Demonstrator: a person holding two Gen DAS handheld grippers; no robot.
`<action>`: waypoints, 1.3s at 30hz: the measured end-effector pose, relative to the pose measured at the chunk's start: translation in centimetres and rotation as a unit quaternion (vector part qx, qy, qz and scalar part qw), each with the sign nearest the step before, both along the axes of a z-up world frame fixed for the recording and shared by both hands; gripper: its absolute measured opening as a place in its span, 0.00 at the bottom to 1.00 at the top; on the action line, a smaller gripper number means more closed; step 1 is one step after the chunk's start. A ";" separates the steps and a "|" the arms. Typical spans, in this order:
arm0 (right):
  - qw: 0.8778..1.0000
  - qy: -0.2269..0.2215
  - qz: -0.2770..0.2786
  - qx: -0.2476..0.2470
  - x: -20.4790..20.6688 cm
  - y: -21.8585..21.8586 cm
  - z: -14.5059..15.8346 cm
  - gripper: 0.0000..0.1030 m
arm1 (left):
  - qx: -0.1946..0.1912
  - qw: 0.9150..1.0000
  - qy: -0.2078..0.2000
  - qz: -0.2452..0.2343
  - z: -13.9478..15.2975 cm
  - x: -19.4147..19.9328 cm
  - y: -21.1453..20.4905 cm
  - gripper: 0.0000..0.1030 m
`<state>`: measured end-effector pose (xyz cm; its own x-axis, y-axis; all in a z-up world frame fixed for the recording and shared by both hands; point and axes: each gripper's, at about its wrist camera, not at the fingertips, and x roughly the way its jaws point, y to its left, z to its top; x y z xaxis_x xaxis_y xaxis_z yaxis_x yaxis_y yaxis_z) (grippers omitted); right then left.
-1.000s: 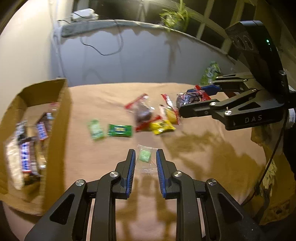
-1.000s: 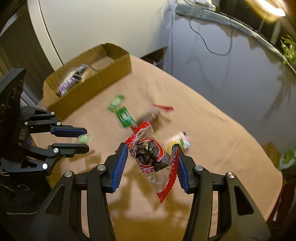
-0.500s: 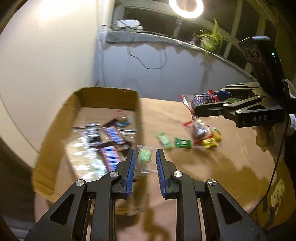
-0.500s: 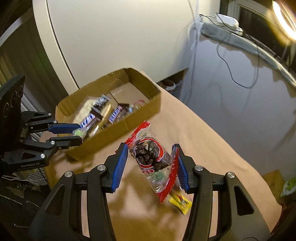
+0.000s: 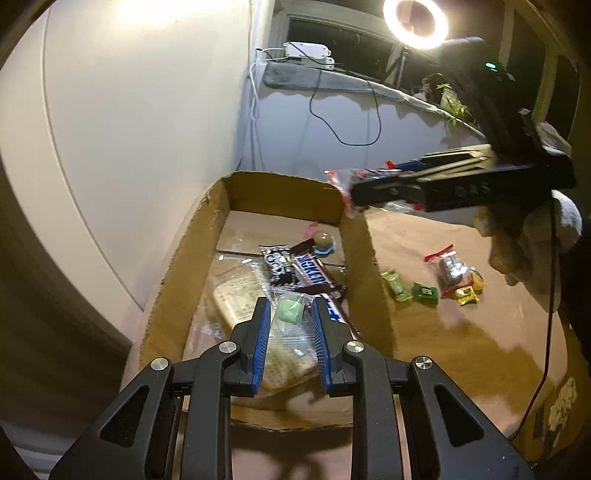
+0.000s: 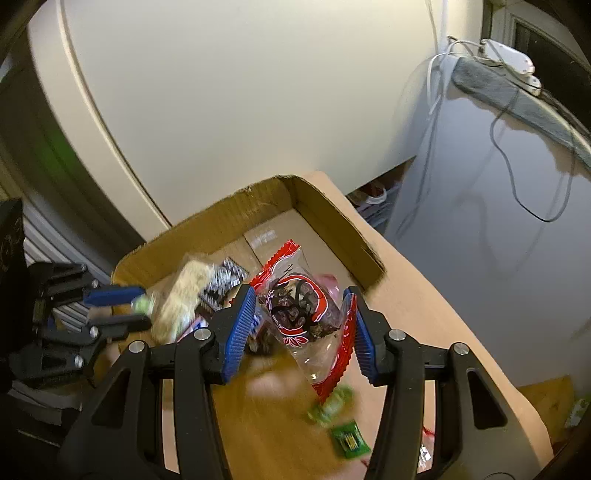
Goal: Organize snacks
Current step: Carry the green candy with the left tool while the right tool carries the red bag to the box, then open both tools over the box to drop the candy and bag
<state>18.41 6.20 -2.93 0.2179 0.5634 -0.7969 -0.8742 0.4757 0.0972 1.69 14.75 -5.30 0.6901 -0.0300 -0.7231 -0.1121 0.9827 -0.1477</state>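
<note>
My left gripper is shut on a clear-wrapped green candy and holds it over the cardboard box. The box holds chocolate bars, a pale wafer pack and other snacks. My right gripper is shut on a clear red-edged snack bag with dark pieces, above the box's near wall. It also shows in the left wrist view, over the box's far right corner. The left gripper shows in the right wrist view.
Loose snacks lie on the tan table right of the box: green packets, a red-edged bag, a yellow packet. Green packets lie below my right gripper. A wall, cables and a ring light stand behind.
Both grippers have carried their snacks leftward from the table's middle to over the cardboard box. Both grips are unchanged.
</note>
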 end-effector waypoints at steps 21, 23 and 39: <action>0.999 0.032 0.005 -0.022 3.1 6.7 -4.0 0.52 | -0.003 1.000 0.014 0.009 -1.0 0.9 1.3 0.21; 0.999 0.032 0.005 -0.022 3.1 6.9 -4.1 0.52 | -0.005 1.000 0.015 0.011 -1.1 1.0 1.3 0.21; 1.000 0.019 -0.003 -0.016 2.8 6.9 -3.6 0.73 | -0.006 1.000 0.010 0.018 -0.8 0.9 1.2 0.24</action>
